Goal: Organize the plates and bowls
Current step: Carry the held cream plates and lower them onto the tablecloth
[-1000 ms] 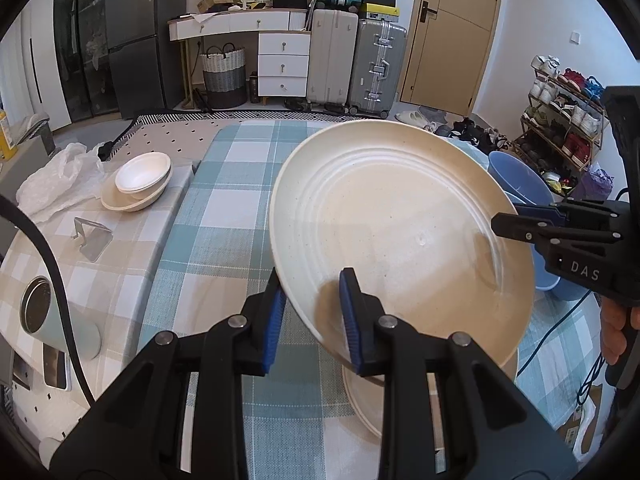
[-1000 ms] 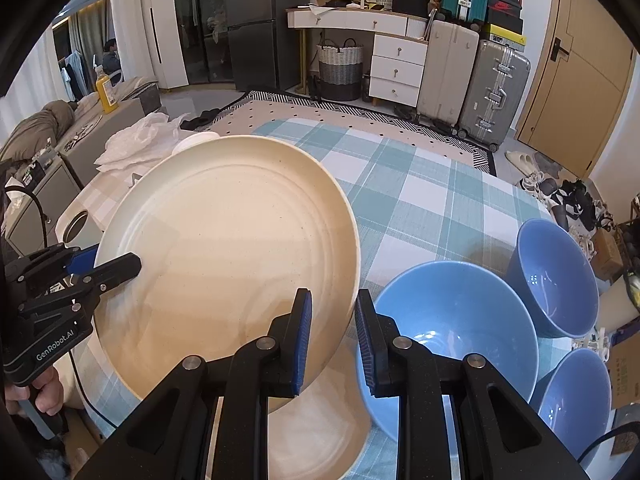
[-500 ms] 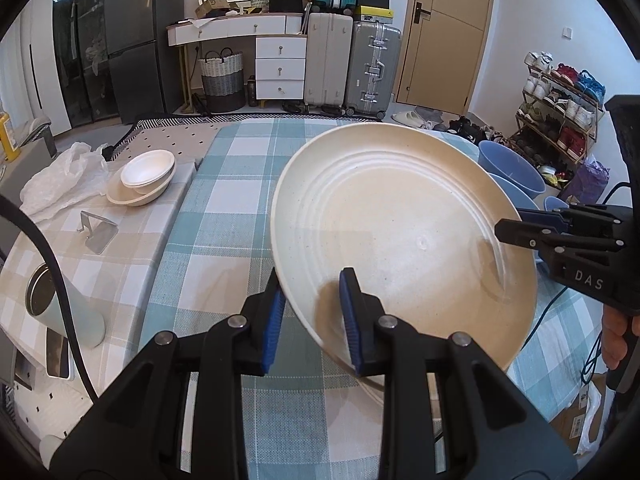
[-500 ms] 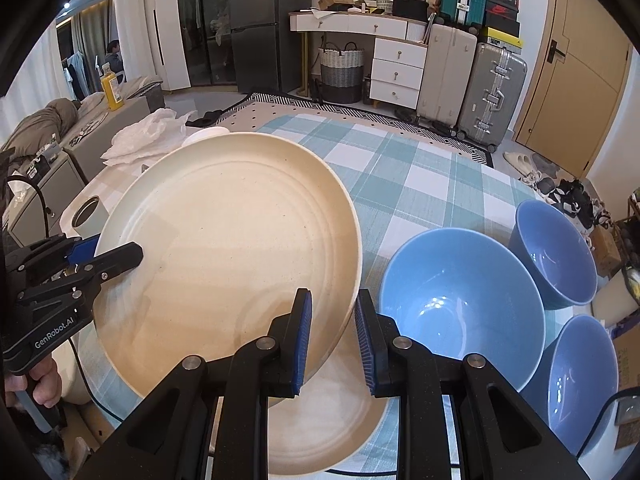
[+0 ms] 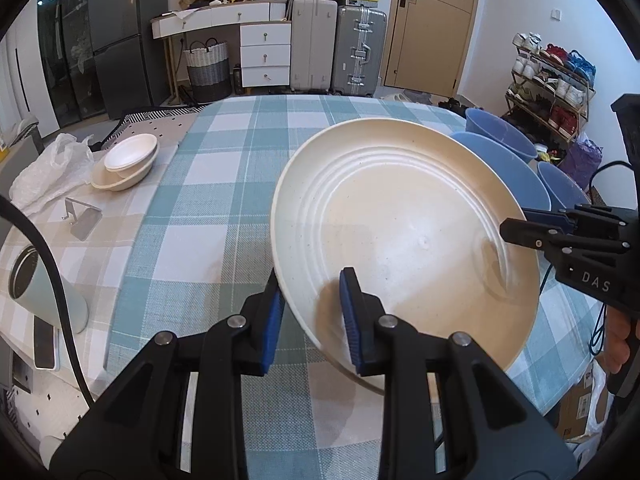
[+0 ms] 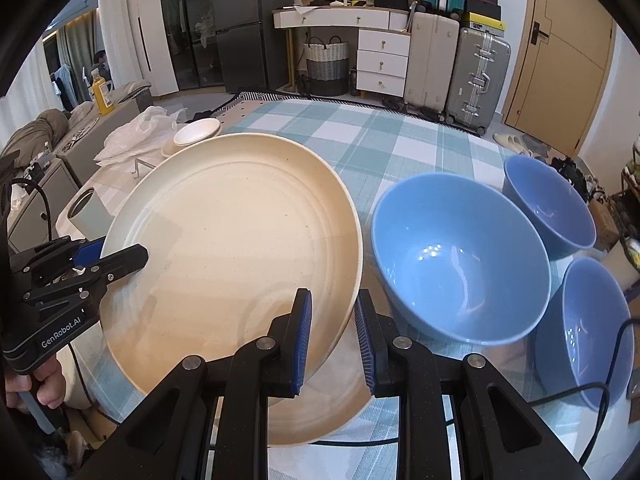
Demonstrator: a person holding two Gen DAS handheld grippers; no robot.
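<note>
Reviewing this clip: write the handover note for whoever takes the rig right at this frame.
Left gripper: shut on the near-left rim of the cream plate, which is lifted and tilted.
Right gripper: shut on the opposite rim of the same plate.
A second cream plate lies on the table just below.
Three blue bowls stand separately to the right, not nested.
Small white bowls are stacked at far left.
Done: plate picked up with both grippers.
Left: set the plate down, probably on the other plate, then likely nest the blue bowls.
</note>
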